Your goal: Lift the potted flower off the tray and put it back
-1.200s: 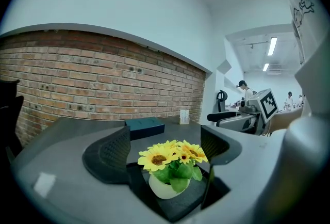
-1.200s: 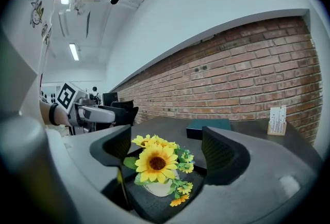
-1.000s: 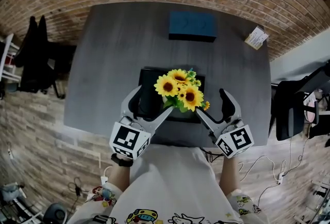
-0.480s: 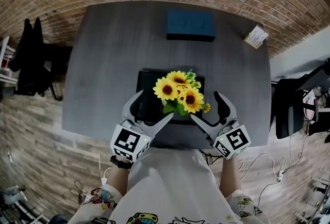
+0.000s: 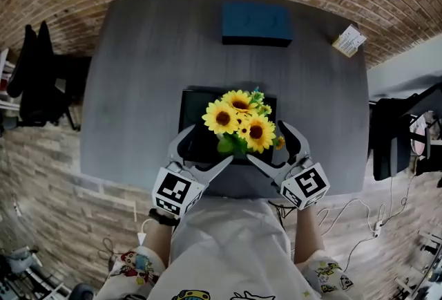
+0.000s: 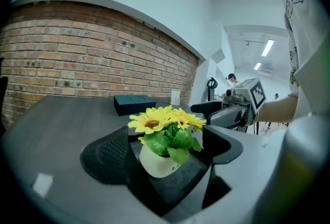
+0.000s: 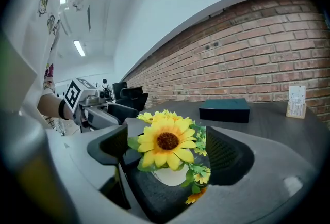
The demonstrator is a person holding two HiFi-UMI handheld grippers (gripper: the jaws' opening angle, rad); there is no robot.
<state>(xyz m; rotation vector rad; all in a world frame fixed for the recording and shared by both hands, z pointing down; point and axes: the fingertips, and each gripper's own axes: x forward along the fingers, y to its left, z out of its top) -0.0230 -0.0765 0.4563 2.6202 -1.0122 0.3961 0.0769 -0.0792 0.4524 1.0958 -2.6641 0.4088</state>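
The potted flower (image 5: pixel 239 120), yellow sunflowers in a small white pot (image 6: pixel 154 161), stands over the near part of the black tray (image 5: pixel 193 119) on the grey table. My left gripper (image 5: pixel 206 150) comes in from the near left and my right gripper (image 5: pixel 269 143) from the near right. Their inner fingers meet under the blooms, where contact is hidden. In the left gripper view the pot sits between wide jaws with room at its right side. In the right gripper view the pot (image 7: pixel 170 176) lies between jaws that are opening, and the pads do not press it.
A dark blue box (image 5: pixel 256 23) lies at the table's far middle and a small white card (image 5: pixel 349 40) at the far right corner. Dark chairs stand off the left (image 5: pixel 34 77) and right (image 5: pixel 394 139) edges. The table's near edge is just behind the grippers.
Both grippers have sunk toward the table with the flower between them. The flower now sits lower, over the tray's near part.
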